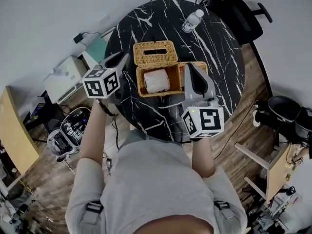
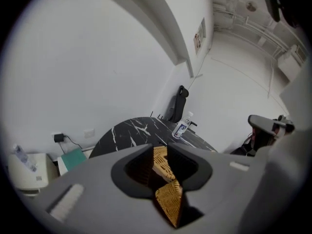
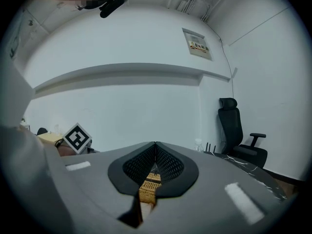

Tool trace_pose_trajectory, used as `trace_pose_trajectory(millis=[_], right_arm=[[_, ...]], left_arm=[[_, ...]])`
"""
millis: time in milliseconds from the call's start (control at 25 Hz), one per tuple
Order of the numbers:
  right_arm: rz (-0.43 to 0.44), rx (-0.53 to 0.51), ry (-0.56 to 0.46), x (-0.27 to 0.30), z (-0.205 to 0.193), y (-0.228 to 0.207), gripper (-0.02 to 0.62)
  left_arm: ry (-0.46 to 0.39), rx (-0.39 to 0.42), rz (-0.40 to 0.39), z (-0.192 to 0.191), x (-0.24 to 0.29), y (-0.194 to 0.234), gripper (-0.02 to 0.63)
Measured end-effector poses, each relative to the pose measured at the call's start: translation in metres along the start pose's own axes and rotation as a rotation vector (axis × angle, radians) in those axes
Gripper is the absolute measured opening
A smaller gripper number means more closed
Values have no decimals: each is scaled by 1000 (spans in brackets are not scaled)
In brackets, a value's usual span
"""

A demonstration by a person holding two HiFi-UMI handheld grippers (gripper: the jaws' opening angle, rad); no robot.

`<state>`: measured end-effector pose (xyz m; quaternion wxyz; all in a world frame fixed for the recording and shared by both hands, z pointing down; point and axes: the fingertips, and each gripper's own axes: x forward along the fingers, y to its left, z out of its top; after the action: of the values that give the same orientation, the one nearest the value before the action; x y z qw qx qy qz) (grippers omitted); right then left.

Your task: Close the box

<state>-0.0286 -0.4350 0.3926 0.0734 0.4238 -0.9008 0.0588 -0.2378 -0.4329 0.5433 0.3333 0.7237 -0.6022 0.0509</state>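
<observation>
A wicker box (image 1: 141, 84) stands open on the black marble table (image 1: 219, 57), with a white tissue roll (image 1: 157, 80) inside. Its slotted wicker lid (image 1: 155, 52) lies flipped back behind it. My left gripper (image 1: 125, 59) is at the lid's left edge. In the left gripper view the jaws of my left gripper (image 2: 158, 147) stand apart, and the wicker (image 2: 168, 199) shows in the gap without being pinched. My right gripper (image 1: 190, 68) lies over a second wicker part (image 1: 201, 65) on the box's right. In the right gripper view, the tips of the right gripper (image 3: 155, 144) meet.
A water bottle (image 1: 192, 20) stands at the table's far side, with a black office chair (image 1: 239, 13) beyond it. On the floor to the left are a white machine (image 1: 63, 77) and a tool bag (image 1: 68, 130). A person's torso fills the near edge.
</observation>
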Motion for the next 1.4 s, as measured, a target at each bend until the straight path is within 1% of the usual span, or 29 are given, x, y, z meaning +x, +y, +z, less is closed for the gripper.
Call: trace_pose_trajectory(millis=[200, 400, 520, 640, 760, 920, 1000, 1040, 1080, 1160, 1400], right_arm=[[-1, -6, 25, 7, -7, -6, 5], [0, 0, 44, 14, -13, -12, 5], [1, 2, 50, 18, -16, -16, 5], [1, 2, 54, 22, -18, -18, 5], [3, -2, 62, 26, -18, -20, 5], [6, -7, 67, 29, -18, -21, 5], [6, -8, 67, 29, -18, -22, 5], [5, -7, 66, 29, -19, -23, 5], [5, -6, 65, 29, -19, -23, 5], [4, -8, 63, 29, -18, -23, 5], [-1, -9, 46, 23, -16, -23, 5]], left_arm=[[104, -51, -20, -17, 33, 10, 178], [151, -125, -35, -27, 55, 14, 190], [179, -213, -65, -38, 66, 18, 201], [190, -298, -102, -43, 73, 19, 224], [209, -364, -140, -49, 80, 17, 247], [225, -455, -178, -54, 85, 17, 249], [239, -465, -192, -54, 85, 15, 244], [246, -464, -198, -54, 86, 14, 224], [251, -458, -202, -53, 85, 13, 219], [250, -434, -201, -49, 84, 12, 213], [207, -332, -187, -29, 76, 7, 186]])
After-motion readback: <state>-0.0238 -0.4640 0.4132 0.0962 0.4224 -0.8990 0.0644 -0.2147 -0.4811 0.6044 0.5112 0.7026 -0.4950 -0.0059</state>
